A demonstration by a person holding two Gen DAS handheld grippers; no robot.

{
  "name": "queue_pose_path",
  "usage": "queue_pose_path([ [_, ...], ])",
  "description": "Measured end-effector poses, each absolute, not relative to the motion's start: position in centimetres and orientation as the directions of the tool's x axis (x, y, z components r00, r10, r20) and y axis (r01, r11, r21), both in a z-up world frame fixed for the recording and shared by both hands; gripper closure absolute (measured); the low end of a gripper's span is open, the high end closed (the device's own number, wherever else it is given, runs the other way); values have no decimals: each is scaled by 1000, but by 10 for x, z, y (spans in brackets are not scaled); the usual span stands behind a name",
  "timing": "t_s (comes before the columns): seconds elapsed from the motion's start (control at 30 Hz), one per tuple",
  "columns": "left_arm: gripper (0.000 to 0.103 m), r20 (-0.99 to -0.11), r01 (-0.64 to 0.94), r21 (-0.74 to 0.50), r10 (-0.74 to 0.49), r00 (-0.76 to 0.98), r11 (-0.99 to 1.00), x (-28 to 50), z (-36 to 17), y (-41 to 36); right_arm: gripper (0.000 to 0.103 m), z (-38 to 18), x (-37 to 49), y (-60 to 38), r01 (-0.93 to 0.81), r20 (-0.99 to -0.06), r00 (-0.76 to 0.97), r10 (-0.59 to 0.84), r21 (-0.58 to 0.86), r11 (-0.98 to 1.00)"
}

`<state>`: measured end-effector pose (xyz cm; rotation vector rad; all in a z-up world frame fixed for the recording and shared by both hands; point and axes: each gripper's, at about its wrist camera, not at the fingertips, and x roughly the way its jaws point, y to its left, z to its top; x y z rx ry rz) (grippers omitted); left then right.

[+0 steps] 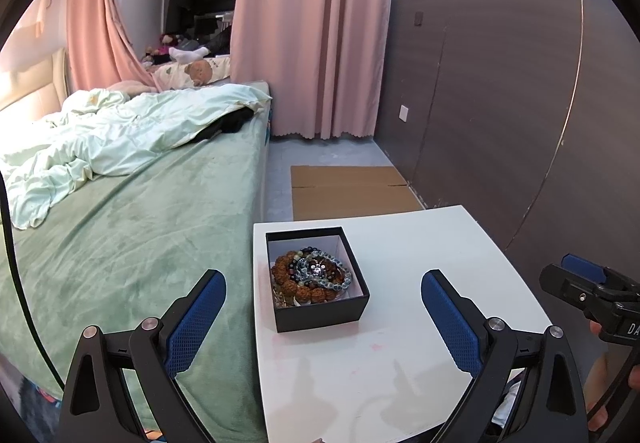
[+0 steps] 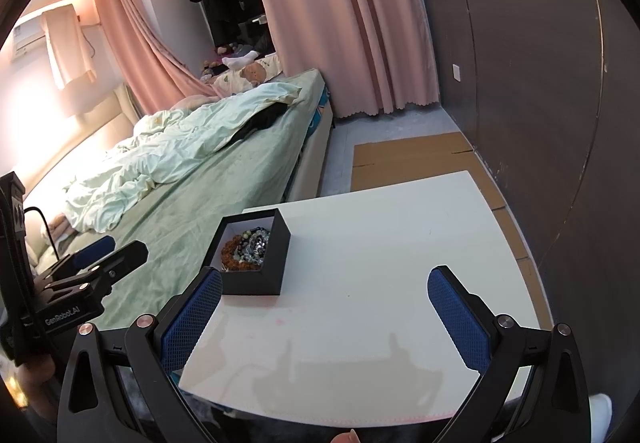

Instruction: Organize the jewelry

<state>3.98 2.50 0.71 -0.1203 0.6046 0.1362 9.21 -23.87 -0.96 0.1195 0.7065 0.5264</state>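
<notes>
A bed (image 1: 168, 211) with green cover and rumpled pale duvet (image 1: 120, 131) fills the left. Beyond it hang pink curtains (image 1: 312, 31); right of it, grey floor, flattened cardboard (image 1: 348, 191), dark panelled wall (image 1: 500, 95), perhaps wardrobe doors.

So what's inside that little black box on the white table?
The black box holds a heap of bead bracelets: brown knobbly beads, clear bluish beads and dark ones. Whatever lies beneath the pile, on the box's floor, is covered.

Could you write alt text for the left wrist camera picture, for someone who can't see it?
An open black square box of tangled beaded bracelets sits on a white table beside a green-covered bed. The open left hand-held gripper frames it.
</notes>
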Motion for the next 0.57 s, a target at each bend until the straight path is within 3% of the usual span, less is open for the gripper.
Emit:
queue_pose_path([
  [0.57,5,-583,-154,-73,84,808,985,42,7,24,0,-13,105,-245,-401,-611,636,471,260,879],
])
